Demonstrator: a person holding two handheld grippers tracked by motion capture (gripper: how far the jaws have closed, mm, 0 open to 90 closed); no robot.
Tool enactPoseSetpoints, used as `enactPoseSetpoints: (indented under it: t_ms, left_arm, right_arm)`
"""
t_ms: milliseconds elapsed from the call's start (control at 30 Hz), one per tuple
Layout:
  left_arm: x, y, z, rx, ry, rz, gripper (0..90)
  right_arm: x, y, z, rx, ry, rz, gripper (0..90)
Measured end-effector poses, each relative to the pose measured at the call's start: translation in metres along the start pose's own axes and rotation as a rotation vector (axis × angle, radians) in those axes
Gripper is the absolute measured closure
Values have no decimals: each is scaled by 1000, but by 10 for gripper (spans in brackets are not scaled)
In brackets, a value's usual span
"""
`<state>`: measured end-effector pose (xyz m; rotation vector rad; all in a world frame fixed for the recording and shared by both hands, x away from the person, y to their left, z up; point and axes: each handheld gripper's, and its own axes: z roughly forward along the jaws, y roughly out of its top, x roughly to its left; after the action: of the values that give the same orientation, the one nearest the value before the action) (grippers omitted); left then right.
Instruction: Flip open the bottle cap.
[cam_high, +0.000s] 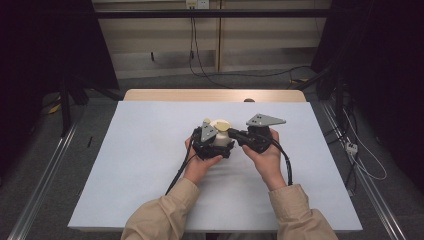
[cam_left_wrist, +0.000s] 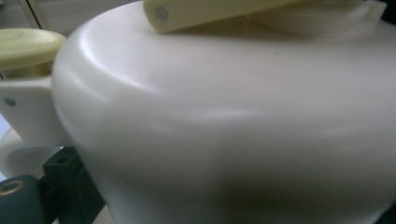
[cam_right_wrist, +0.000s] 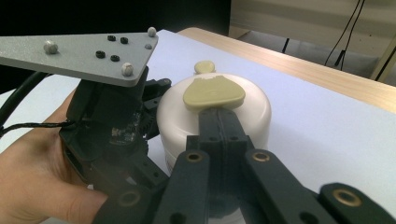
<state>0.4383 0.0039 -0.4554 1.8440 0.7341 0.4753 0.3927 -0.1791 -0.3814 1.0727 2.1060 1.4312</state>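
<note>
Two grippers share the work: we brace the round white plastic container (cam_high: 220, 138) at worktop centre in the left gripper (cam_high: 212, 145), while the right gripper (cam_high: 234, 134), from three o'clock, has its jaws shut together against the pale yellow lid tab (cam_right_wrist: 213, 92).

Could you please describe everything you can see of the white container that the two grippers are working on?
The white container is a squat, round, glossy jar that looks like plastic, with a pale yellow flip tab on its domed lid and a yellow button beside a side hinge. It stands upright mid-table on the white sheet. The left gripper clasps its body; the right gripper, jaws together, meets the tab.
</note>
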Motion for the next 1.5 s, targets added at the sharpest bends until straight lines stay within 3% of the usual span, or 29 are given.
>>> enactPoseSetpoints:
  t_ms: [1500]
  left_arm:
    - [-1, -1, 0, -3, 8, 0, 47]
  right_arm:
    - [2, 13, 10, -40, 0, -18, 896]
